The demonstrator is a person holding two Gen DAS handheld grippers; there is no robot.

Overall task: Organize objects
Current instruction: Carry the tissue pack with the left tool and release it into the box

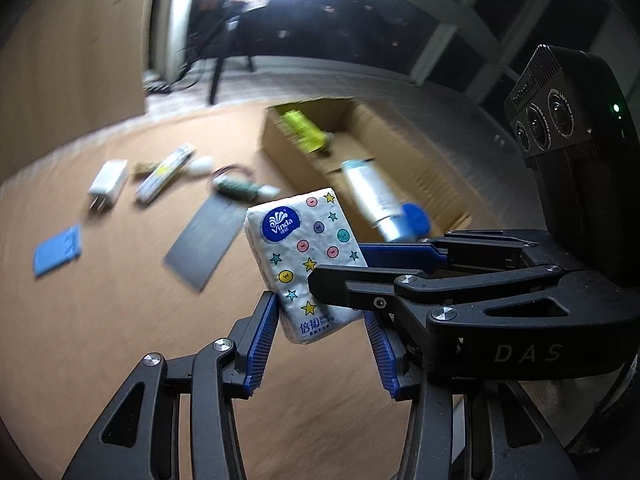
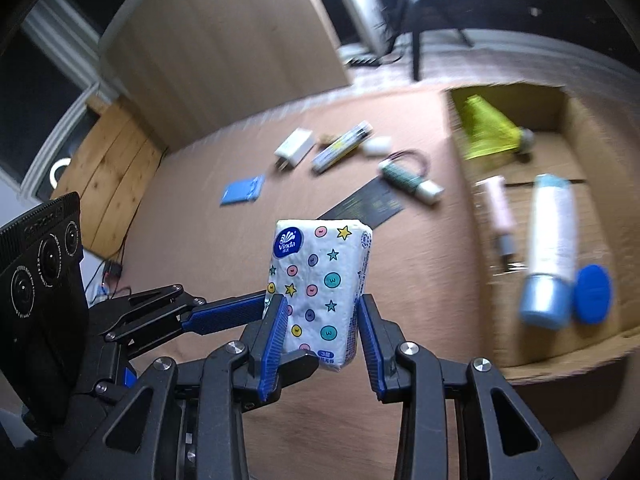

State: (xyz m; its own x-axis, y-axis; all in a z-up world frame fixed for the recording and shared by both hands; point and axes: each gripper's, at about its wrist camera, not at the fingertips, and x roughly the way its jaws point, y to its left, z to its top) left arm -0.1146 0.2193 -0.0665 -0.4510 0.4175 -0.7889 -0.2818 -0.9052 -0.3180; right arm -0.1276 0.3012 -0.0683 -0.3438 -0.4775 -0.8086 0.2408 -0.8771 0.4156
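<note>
While both pairs of fingers stand partly apart, each is clamped on the same Vinda tissue pack (image 2: 320,292), held clear above the bench (image 2: 192,264). The right gripper (image 2: 323,340) pinches the pack's lower end by its narrow sides; the left gripper (image 1: 322,344) crosses it and grips the same end between its blue ribbed pads.

Beyond the fingers lie one dark card (image 2: 362,206), one blue card (image 2: 243,190), one white charger plug (image 2: 294,147), one pen-like tube (image 2: 342,146), one small white case (image 2: 377,145) and one green-and-white tube with a cord (image 2: 410,180).

Right of the fingers, one open cardboard box (image 2: 560,100) holds one yellow-green tube (image 2: 490,132), one pink tube (image 2: 498,208), one white-and-blue bottle (image 2: 550,248) and one blue round cap (image 2: 593,294).
</note>
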